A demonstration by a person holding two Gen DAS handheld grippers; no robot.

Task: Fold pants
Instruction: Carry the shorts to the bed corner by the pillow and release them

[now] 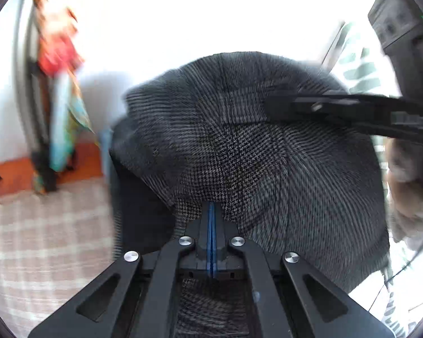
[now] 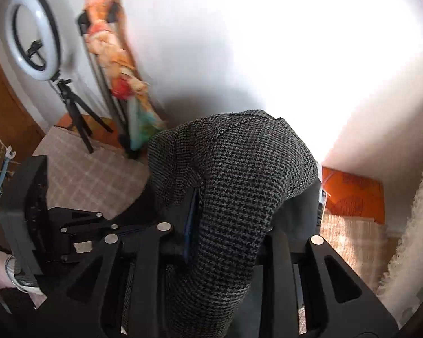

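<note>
The grey houndstooth pants [image 1: 239,146] hang lifted in front of both cameras. My left gripper [image 1: 211,211] is shut on the pants; its blue pads are pressed together with cloth draped over the tips. My right gripper [image 1: 279,104] reaches in from the right in the left wrist view and pinches the cloth's upper edge. In the right wrist view the pants [image 2: 234,186] drape over my right gripper [image 2: 196,197], whose blue pad shows under the cloth. The left gripper's body [image 2: 79,228] shows at lower left there.
A checked beige cover [image 1: 42,239] lies below. A ring light on a tripod [image 2: 36,33] and a rack with colourful clothes [image 2: 118,64] stand by the white wall. An orange cushion [image 2: 352,194] and white fluffy fabric [image 2: 409,239] are at the right.
</note>
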